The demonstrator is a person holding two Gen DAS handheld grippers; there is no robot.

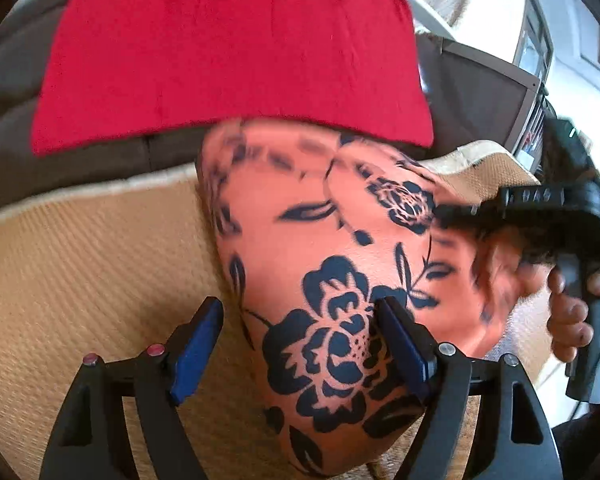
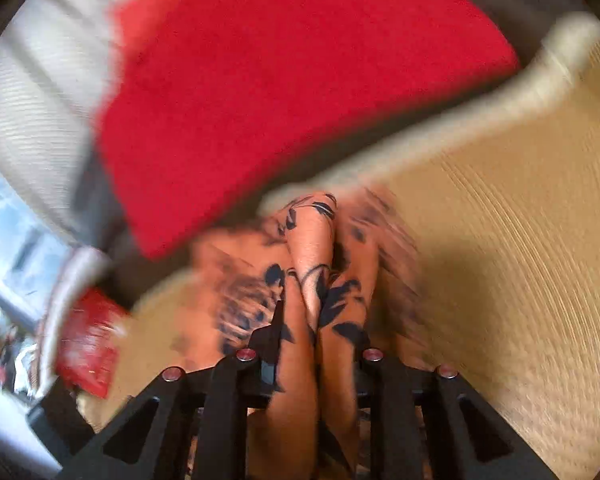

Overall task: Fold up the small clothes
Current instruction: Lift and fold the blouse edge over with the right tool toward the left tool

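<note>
Left gripper (image 1: 300, 344) is released, jaws spread wide over the tan woven mat (image 1: 80, 264), one blue pad against the orange floral garment (image 1: 320, 264) but not pinching it. Centre: that garment sits bunched and half lifted off the mat, with a red cloth (image 1: 228, 52) lying flat and squared behind it, apparently already folded, so the floral piece looks like the one in hand and barely started, no clean fold visible yet. Right gripper (image 2: 316, 328) is clenched on a gathered ridge of the garment, the person's hand (image 1: 572, 312) on its handle; spreading flat and folding remain.
</note>
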